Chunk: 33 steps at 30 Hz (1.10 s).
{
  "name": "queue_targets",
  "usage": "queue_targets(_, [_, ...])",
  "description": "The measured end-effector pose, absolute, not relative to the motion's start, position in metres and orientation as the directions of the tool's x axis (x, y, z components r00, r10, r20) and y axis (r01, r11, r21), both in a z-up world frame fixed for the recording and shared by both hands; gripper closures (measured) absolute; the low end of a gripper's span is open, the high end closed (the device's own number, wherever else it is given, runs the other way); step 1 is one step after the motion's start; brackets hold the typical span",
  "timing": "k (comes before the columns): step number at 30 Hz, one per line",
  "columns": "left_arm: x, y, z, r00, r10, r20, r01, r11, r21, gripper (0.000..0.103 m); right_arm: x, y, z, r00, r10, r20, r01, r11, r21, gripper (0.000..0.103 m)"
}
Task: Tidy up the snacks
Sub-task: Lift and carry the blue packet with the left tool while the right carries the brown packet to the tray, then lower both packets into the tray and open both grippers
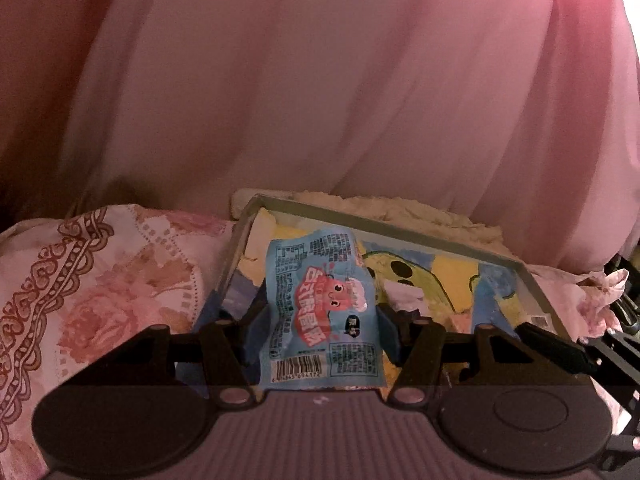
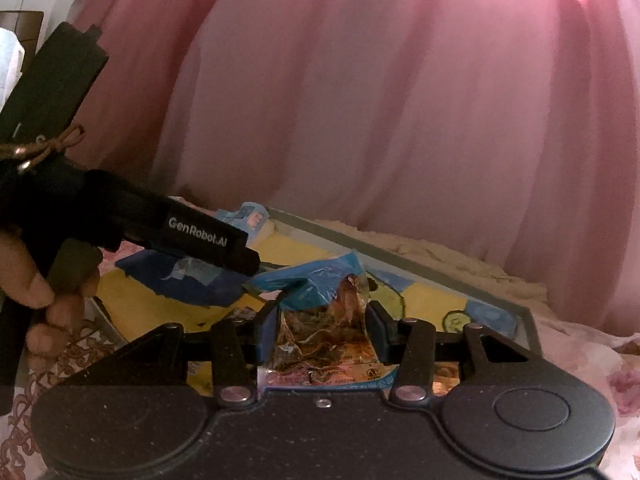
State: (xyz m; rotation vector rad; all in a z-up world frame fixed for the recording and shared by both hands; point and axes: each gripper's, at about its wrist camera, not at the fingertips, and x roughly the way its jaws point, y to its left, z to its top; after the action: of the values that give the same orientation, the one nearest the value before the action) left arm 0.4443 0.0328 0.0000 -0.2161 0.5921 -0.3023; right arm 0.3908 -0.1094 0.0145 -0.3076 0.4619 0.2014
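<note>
Dim, pink-tinted light glows through the curtain (image 1: 320,80) from upper right; soft focus, fisheye-bent edges.

A pink curtain (image 1: 320,80) hangs in dim light behind a floral bedsheet (image 1: 100,280).

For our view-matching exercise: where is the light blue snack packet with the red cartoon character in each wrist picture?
Left wrist: light blue snack packet at lower centre, between the left tool's fingers.
Right wrist: only its top edge shows, left of centre, behind the black tool.
Shared landmark: the grey-rimmed tray.
</note>
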Motion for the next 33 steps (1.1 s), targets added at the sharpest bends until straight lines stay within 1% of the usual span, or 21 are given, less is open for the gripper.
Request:
queue_targets(4, [0.441, 0.036, -0.007, 0.759, -0.375, -0.533, 0.254, 0.923, -0.289, 0.041, 0.390, -0.107, 0.008, 0.871, 0.121, -0.476, -0.275, 0.923, -0.269, 0.054])
queue_targets(6, [0.437, 0.036, -0.010, 0.757, -0.387, -0.526, 0.268, 0.919, -0.290, 0.040, 0.390, -0.108, 0.007, 0.868, 0.119, -0.482, -0.276, 0.922, -0.270, 0.054])
queue_targets(8, [0.435, 0.035, -0.013, 0.736, -0.404, -0.543, 0.291, 0.913, -0.284, 0.040, 0.390, -0.108, 0.005, 0.864, 0.121, -0.488, -0.283, 0.919, -0.274, 0.054])
queue_targets(14, [0.430, 0.035, -0.019, 0.734, -0.394, -0.553, 0.310, 0.919, -0.244, 0.039, 0.399, -0.110, -0.002, 0.857, 0.120, -0.500, -0.286, 0.920, -0.269, 0.053])
queue_targets(22, [0.430, 0.034, -0.019, 0.732, -0.391, -0.557, 0.317, 0.920, -0.230, 0.037, 0.399, -0.108, -0.005, 0.850, 0.125, -0.511, -0.295, 0.917, -0.267, 0.051])
queue_targets(27, [0.430, 0.033, -0.020, 0.735, -0.393, -0.552, 0.319, 0.919, -0.230, 0.037, 0.399, -0.109, -0.004, 0.847, 0.126, -0.516, -0.297, 0.918, -0.264, 0.049])
queue_targets(29, [0.430, 0.034, -0.020, 0.732, -0.400, -0.552, 0.312, 0.916, -0.251, 0.037, 0.399, -0.108, -0.004, 0.845, 0.127, -0.520, -0.300, 0.917, -0.264, 0.048])
queue_targets(32, [0.430, 0.037, -0.019, 0.734, -0.399, -0.549, 0.302, 0.916, -0.263, 0.032, 0.400, -0.107, -0.005, 0.843, 0.126, -0.523, -0.303, 0.915, -0.267, 0.044])
queue_targets(33, [0.429, 0.038, -0.018, 0.736, -0.398, -0.548, 0.297, 0.917, -0.266, 0.028, 0.400, -0.107, -0.004, 0.842, 0.126, -0.525, -0.304, 0.914, -0.269, 0.043])
